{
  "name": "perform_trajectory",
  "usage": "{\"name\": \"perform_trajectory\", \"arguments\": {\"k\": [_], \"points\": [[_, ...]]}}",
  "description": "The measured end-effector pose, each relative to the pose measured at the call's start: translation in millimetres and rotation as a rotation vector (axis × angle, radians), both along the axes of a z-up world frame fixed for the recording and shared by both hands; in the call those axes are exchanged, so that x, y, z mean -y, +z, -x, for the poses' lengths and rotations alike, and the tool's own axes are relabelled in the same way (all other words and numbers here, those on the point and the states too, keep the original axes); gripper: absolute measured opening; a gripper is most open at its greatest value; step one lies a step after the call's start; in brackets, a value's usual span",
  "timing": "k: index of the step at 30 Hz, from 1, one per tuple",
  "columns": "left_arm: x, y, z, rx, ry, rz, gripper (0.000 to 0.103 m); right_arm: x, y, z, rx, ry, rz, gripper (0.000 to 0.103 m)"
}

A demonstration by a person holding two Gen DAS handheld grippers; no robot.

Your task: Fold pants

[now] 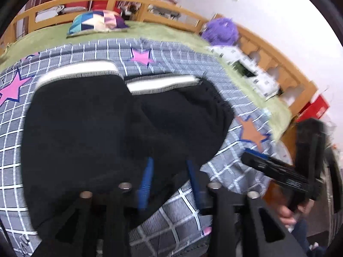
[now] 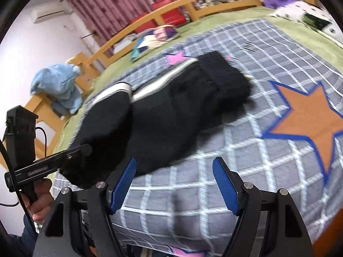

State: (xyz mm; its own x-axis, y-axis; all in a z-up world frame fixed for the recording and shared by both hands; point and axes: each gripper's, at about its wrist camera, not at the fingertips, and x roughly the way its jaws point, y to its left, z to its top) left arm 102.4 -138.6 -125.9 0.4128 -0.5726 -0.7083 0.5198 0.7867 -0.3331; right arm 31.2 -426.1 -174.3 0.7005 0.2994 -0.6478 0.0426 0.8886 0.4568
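Pants (image 1: 120,128) – black, white side stripes, bunched across the middle of both frames on a grey grid blanket (image 2: 268,49) with stars.
Left gripper (image 1: 169,171) – lower centre of its frame; blue fingers (image 1: 146,182) partly under black cloth, a moderate gap between them (whether they pinch it, cannot tell).
Right gripper (image 2: 173,184) – bottom centre of its frame, jaws wide, nothing between, over blanket just beside the pants' near edge.
Patchwork pillow (image 1: 96,22) – upper left, on green bedcover (image 1: 171,33)
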Motion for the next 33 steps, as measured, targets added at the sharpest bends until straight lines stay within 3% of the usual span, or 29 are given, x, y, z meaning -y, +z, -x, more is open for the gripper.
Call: {"name": "perform_trajectory", "arguments": {"k": [4,7,11,12,13,15,18,22,26,30,33], "points": [[-48.3,21.0,20.2,0.059,0.065,0.038,0.059,-32.8,5.6,-28.3,0.032,0.085,-0.041,0.074],[-76.7,28.1,30.3,0.09,0.143,-0.009,0.06,-59.8,3.4,-55.2,0.035,0.146,-0.089,0.074],[-112.8,25.7,33.5,0.033,0.239,-0.004,0.06,-93.1,-22.5,-92.8,-0.053,0.186,-0.14,0.073],[-121.1,25.6,35.9,0.038,0.282,-0.035,0.06,-100.9,-31.8,-100.5,-0.081,0.184,-0.162,0.064],[-123.7,26.3,35.8,0.044,0.308,-0.055,0.06,-108.5,-39.3,-105.9,-0.106,0.18,-0.178,0.045],[-133.3,27.9,36.2,0.04,0.346,-0.082,0.06,-122.7,-45.2,-113.1,-0.123,0.173,-0.157,0.028],[-144.5,31.4,36.3,0.02,0.379,-0.075,0.06,-128.0,-23.9,-108.6,-0.058,0.179,-0.113,0.019],[-145.6,35.1,30.3,-0.016,0.4,-0.041,0.06,-120.8,35.2,-102.2,0.071,0.192,0.005,0.017],[-124.6,36.5,25.1,-0.04,0.367,-0.033,0.06,-87.5,74.9,-101.7,0.129,0.177,0.115,0.017],[-100.8,36.5,21.5,-0.036,0.323,-0.042,0.06,-23.6,88.5,-88.3,0.144,0.081,0.192,0.017],[-77.7,29.5,14.4,-0.055,0.272,-0.037,0.06,23.2,69.6,-82.3,0.078,-0.009,0.248,0.017]]}}
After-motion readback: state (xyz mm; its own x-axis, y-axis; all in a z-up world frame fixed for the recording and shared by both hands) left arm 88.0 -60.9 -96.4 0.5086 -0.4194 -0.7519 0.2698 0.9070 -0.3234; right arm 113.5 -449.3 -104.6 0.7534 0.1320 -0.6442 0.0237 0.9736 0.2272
